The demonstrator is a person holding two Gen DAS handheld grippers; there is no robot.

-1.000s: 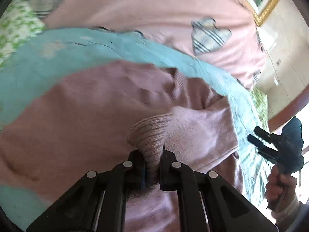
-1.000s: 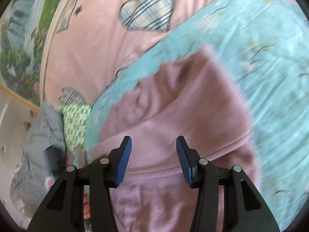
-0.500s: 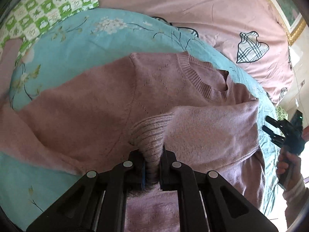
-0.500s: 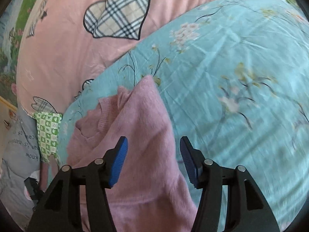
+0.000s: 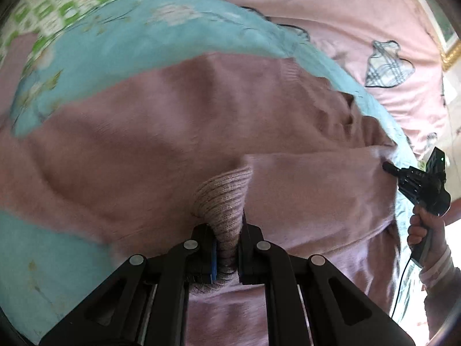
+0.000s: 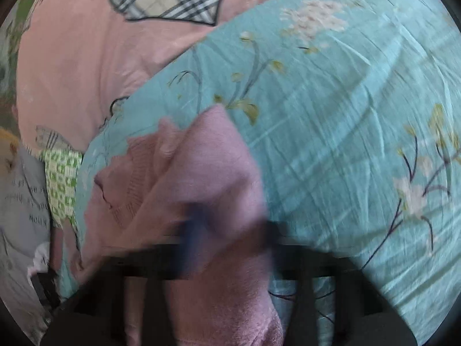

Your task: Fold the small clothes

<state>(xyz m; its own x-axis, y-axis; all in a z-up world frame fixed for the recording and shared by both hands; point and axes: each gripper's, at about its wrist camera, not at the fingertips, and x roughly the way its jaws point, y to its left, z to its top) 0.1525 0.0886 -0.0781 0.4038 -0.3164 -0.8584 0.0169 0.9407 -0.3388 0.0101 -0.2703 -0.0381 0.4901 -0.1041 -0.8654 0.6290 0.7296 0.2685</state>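
A small pink knit sweater (image 5: 161, 144) lies spread on a turquoise floral sheet (image 5: 121, 28). My left gripper (image 5: 227, 245) is shut on the ribbed cuff (image 5: 224, 199) of a sleeve folded over the sweater's body. My right gripper (image 5: 403, 173) shows at the right edge of the left wrist view, at the sweater's right shoulder edge. In the right wrist view my right gripper (image 6: 230, 230) is heavily blurred, with its jaws apart over the sweater's shoulder (image 6: 207, 173).
A pink bedspread with plaid hearts (image 5: 345, 14) lies beyond the sheet. A green-and-white checked cloth (image 6: 62, 178) and a grey printed garment (image 6: 20, 201) lie at the left in the right wrist view.
The left gripper still holds the cuff, and its view shifted a little closer. The right gripper moved down toward the sweater's shoulder edge and is now motion-blurred.
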